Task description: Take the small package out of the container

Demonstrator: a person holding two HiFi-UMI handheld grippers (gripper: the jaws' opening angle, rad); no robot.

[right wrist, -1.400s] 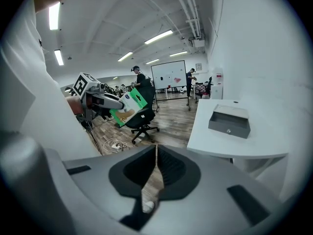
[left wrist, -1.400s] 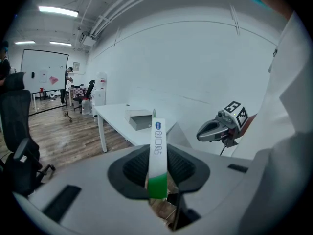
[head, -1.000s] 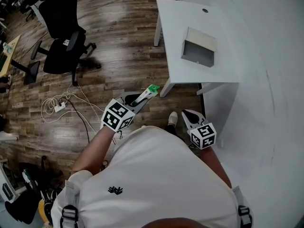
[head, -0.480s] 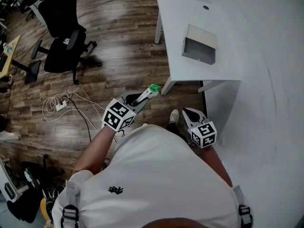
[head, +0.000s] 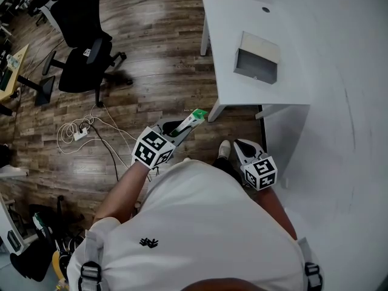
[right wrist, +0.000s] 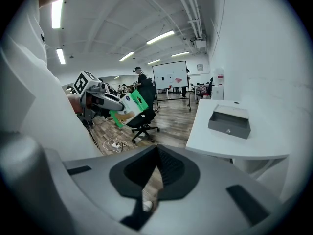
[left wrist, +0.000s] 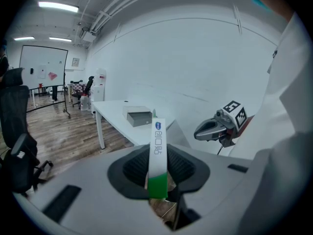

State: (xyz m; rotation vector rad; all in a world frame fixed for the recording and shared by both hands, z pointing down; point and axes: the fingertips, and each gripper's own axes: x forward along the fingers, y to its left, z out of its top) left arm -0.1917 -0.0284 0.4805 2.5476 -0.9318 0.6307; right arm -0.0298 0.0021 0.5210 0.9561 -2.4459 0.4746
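In the left gripper view the flat white-and-green carton (left wrist: 157, 146) stands edge-on. Its broad faces are out of sight, its green lower end sinks between the dark pads (left wrist: 132, 168) of the left gripper (left wrist: 157, 173), and its blue print is too small to read. The grey metal box (head: 257, 65) on the white table (head: 230, 35) shows only a shadowed hollow — whether anything lies inside can't be told. A pale blob (right wrist: 145, 205) shows through the slit of the right gripper (right wrist: 156, 153) — too blurred to name.
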